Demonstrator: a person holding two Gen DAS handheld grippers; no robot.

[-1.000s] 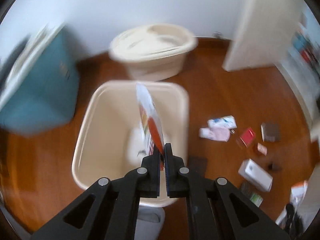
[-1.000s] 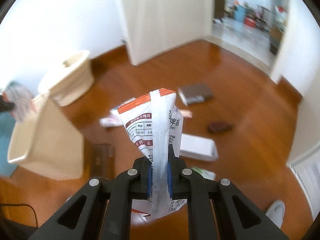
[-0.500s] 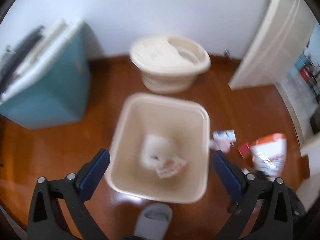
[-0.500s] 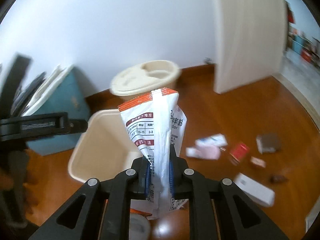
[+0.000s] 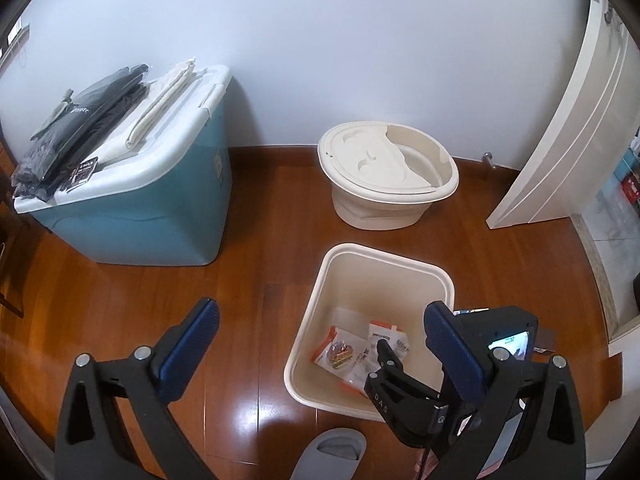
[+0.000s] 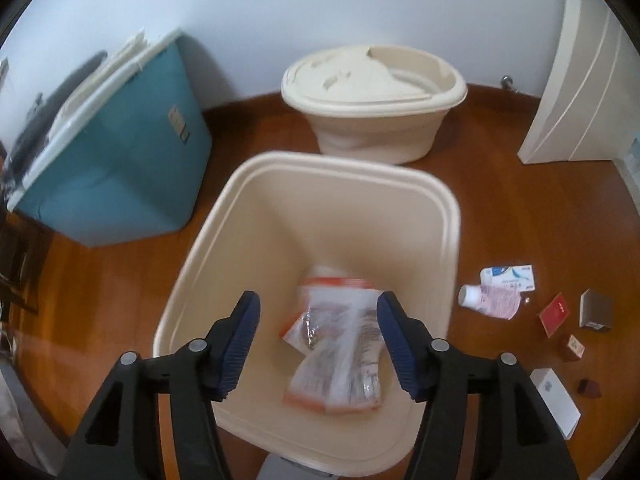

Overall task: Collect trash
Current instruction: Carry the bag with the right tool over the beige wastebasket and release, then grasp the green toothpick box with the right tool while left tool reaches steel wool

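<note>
Wooden floor [image 5: 120, 300], glossy and reddish, under a pale wall, with a white door [image 5: 568, 128] ajar at the right. Against the wall, a teal storage box [image 5: 160, 208] with a white lid, stacked with dark and cream folded items; beside it a round cream tub [image 5: 388, 176] with a half-open lid. In front of the tub, an open cream bin [image 6: 400, 184] on the floor.

Left claw [image 5: 320, 344] spread wide, nothing between its blue pads, hanging to the left of the bin. Right claw [image 6: 318, 340] directly over the bin, jaws just opened partway, gripping nothing. Below and between its pads, a blurred orange-and-white packet [image 6: 340, 344] inside the bin, free of the pads, over another wrapper at the bottom.

More litter on the floor right of the bin: a small white bottle [image 6: 490, 300] touching a white-and-blue box [image 6: 510, 278], a red card [image 6: 556, 314], a grey box [image 6: 596, 312], a white box [image 6: 556, 400]. Grey slipper [image 5: 332, 456] near the bin's front edge.
</note>
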